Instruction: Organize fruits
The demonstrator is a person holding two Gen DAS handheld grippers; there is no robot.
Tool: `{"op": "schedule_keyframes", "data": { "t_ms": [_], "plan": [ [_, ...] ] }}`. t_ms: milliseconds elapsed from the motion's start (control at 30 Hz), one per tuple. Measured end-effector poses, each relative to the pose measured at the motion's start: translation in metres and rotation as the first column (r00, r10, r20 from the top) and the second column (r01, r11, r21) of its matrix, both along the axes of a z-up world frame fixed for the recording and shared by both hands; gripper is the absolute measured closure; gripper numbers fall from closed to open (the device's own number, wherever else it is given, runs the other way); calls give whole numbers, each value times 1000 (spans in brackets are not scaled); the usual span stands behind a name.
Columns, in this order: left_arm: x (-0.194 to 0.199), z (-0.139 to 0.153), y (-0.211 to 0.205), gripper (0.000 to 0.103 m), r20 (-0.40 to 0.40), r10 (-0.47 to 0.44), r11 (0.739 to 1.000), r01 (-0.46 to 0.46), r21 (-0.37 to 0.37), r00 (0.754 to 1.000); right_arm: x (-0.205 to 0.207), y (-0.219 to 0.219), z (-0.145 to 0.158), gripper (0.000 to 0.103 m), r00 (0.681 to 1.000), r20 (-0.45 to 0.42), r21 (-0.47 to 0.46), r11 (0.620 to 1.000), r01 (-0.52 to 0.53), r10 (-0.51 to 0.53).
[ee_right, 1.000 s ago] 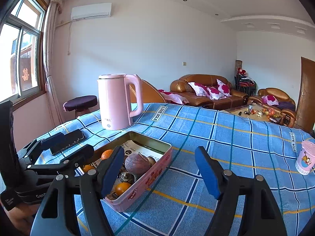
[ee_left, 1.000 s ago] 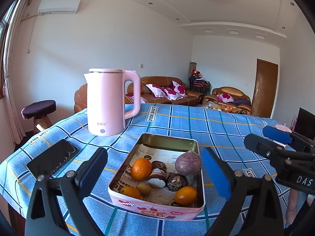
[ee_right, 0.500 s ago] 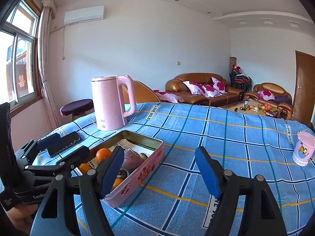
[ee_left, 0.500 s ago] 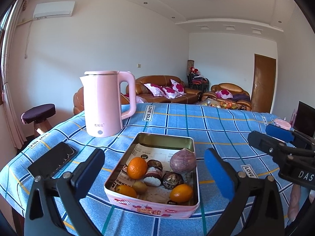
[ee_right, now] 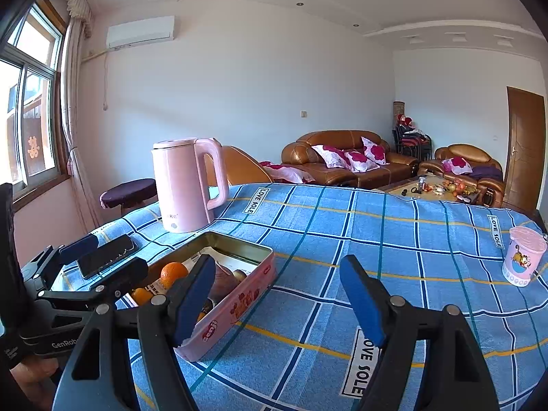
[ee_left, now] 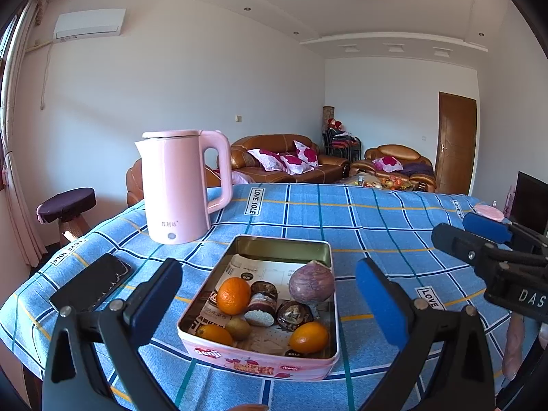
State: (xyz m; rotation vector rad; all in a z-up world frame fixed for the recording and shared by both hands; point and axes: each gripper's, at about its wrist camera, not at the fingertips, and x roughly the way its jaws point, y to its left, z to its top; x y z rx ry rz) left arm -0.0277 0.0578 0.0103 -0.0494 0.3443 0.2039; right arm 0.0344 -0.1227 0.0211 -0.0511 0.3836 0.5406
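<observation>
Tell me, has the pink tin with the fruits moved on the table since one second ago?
No. The pink tin keeps the same gap to the pink kettle and lies on the same tablecloth lines; only the view shifted slightly.

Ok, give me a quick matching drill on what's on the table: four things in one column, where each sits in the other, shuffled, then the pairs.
Things:
1. pink kettle
2. phone
3. purple onion
4. pink cup

Places:
A. inside the tin, far right part
B. far right of the blue cloth, alone
C. behind the tin, upright
D. flat on the cloth, left of the tin

Pairs: 1-C, 2-D, 3-A, 4-B
</observation>
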Motion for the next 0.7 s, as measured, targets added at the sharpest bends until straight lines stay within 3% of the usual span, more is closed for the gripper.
{"op": "schedule_keyframes", "data": {
  "t_ms": [400,700],
  "plan": [
    [3,-4,2,0,-13,9,1000,-9,-15,1000,0,-2,0,27,1000,-2,-3,1000,2,-2],
    [4,-5,-4,0,-7,17,999,-17,35,1000,2,-6,-3,27,1000,-4,-5,1000,10,-10]
  ]
}}
